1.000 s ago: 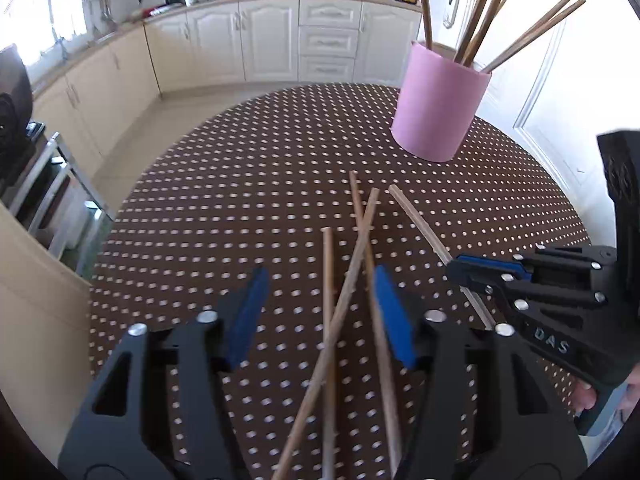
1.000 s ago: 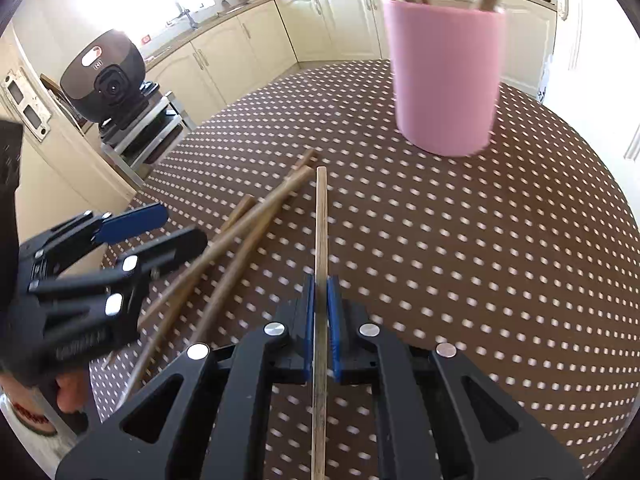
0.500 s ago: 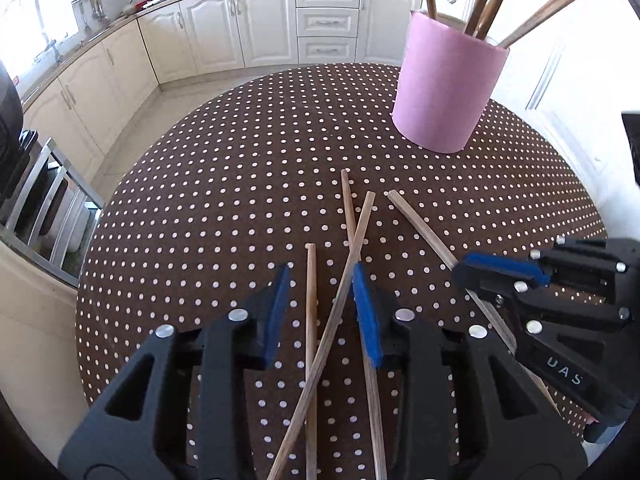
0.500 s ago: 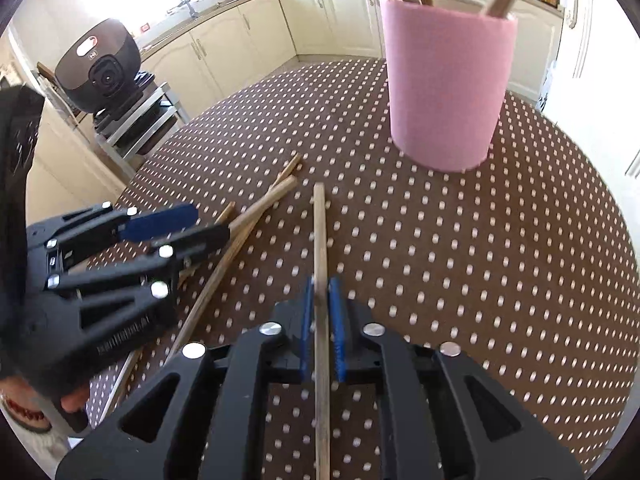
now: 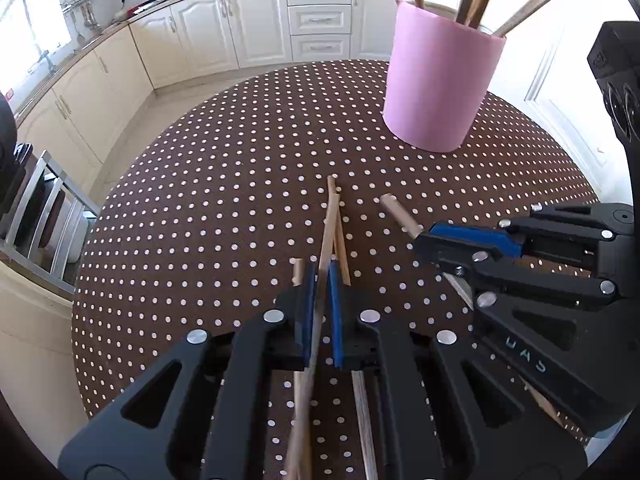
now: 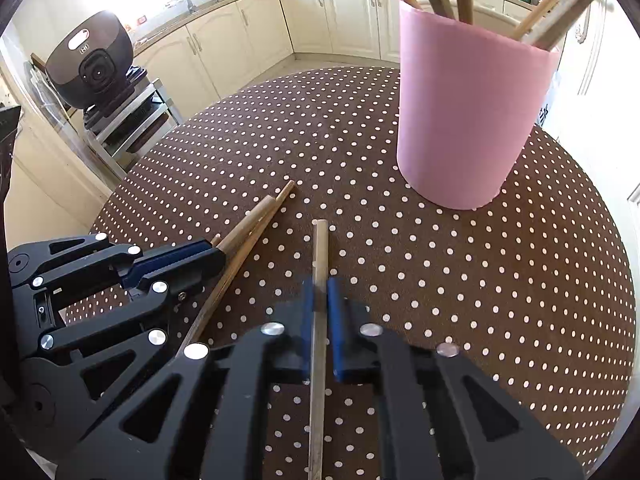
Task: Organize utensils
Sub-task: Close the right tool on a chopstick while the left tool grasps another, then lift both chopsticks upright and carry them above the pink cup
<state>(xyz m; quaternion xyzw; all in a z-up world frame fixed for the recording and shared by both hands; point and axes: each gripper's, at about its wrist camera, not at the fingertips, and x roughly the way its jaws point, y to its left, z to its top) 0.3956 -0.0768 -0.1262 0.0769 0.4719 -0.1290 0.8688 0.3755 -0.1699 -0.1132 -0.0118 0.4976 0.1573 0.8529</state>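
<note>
A pink cup holding several wooden chopsticks stands at the far right of the dotted round table; it also shows in the right wrist view. My left gripper is shut on a wooden chopstick. Two more chopsticks lie under and beside it, one crossing it, one to its left. My right gripper is shut on another chopstick, which also shows in the left wrist view. The left gripper shows in the right wrist view.
White kitchen cabinets run along the far wall. A metal rack with a dark round appliance stands left of the table. The two grippers are close side by side near the table's front.
My left gripper has closed from open onto one chopstick. Both grippers have moved a little forward toward the pink cup, the right one still holding its chopstick.
</note>
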